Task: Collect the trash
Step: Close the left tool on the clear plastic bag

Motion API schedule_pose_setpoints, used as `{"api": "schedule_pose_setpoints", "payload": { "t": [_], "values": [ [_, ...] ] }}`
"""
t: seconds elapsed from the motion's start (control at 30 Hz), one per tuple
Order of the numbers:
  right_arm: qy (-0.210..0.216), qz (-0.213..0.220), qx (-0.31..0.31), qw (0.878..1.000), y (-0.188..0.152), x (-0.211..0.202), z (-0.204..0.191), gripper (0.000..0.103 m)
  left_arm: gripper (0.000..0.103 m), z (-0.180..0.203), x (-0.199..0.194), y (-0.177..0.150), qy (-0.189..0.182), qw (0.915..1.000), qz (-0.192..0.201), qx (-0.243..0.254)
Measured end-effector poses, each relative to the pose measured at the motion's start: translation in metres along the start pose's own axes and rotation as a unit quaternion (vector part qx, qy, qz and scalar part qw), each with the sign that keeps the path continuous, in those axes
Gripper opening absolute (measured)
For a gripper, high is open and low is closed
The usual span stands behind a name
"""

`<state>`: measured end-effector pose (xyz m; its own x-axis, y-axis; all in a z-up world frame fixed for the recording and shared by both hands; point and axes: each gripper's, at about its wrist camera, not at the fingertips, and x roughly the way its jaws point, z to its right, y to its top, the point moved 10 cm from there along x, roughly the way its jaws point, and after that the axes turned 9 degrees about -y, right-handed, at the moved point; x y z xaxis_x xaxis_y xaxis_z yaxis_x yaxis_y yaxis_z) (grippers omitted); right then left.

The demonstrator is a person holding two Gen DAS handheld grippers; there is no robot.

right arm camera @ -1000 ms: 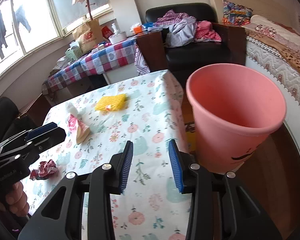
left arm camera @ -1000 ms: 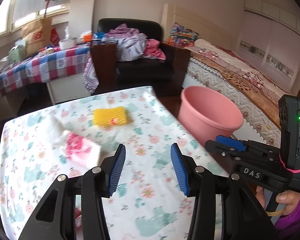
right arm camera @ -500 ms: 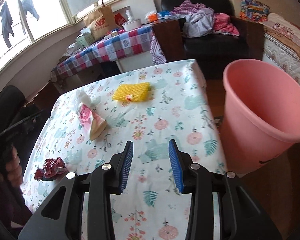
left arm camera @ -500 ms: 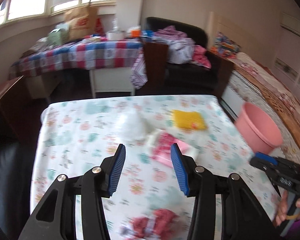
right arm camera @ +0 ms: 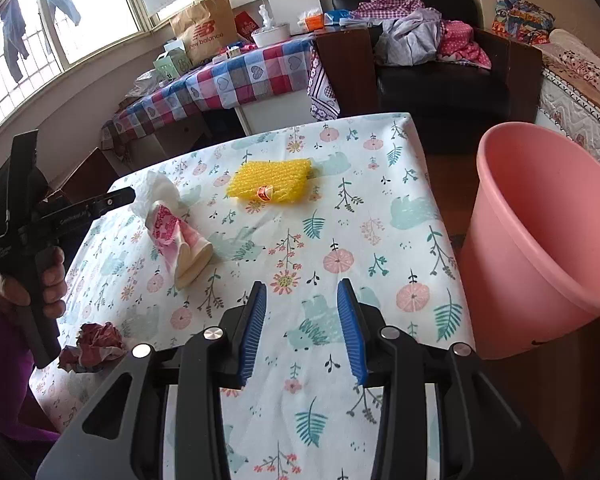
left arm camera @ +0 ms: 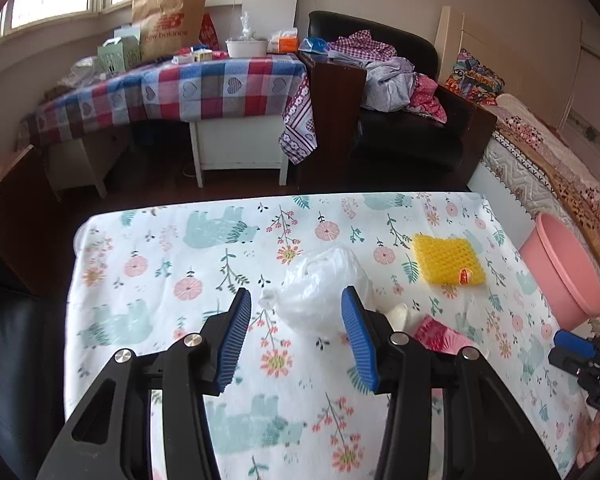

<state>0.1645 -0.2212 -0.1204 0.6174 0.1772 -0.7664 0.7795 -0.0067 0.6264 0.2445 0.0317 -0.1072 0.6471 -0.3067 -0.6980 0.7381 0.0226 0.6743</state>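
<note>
the left gripper (left arm camera: 296, 336), jaws spread and holding nothing, lines up on a crumpled clear plastic bag (left arm camera: 324, 292) lying on the floral tablecloth (left arm camera: 160, 280), likely the next piece of trash. the right gripper (right arm camera: 302, 328), also spread and empty, waits near the pink bucket (right arm camera: 540, 240) off the table's edge. a yellow foam net (right arm camera: 270, 182), pink-printed wrapper (right arm camera: 180, 236) and red crumpled wad (right arm camera: 96, 344) remain uncollected. half a second earlier the left gripper stood farther back; it has since closed in on the bag.
</note>
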Motion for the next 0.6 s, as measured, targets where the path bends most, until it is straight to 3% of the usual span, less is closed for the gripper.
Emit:
{"api": "schedule_pose_setpoints", "payload": {
  "t": [0.2,0.37,0.6],
  "values": [
    [0.002,-0.001,-0.001,1.0,0.012,0.014,0.0,0.038,0.046,0.004,0.021,-0.002,-0.031,0.9994,-0.008,-0.014],
    [0.004,0.001,-0.008,1.0,0.024,0.023,-0.003,0.038,0.026,0.013,0.023,-0.007,-0.031,0.9995,-0.001,0.0],
    [0.019,0.01,-0.014,1.0,0.05,0.039,-0.011,0.038,0.018,0.014,0.006,-0.008,-0.025,0.9994,0.022,-0.007]
  ]
}}
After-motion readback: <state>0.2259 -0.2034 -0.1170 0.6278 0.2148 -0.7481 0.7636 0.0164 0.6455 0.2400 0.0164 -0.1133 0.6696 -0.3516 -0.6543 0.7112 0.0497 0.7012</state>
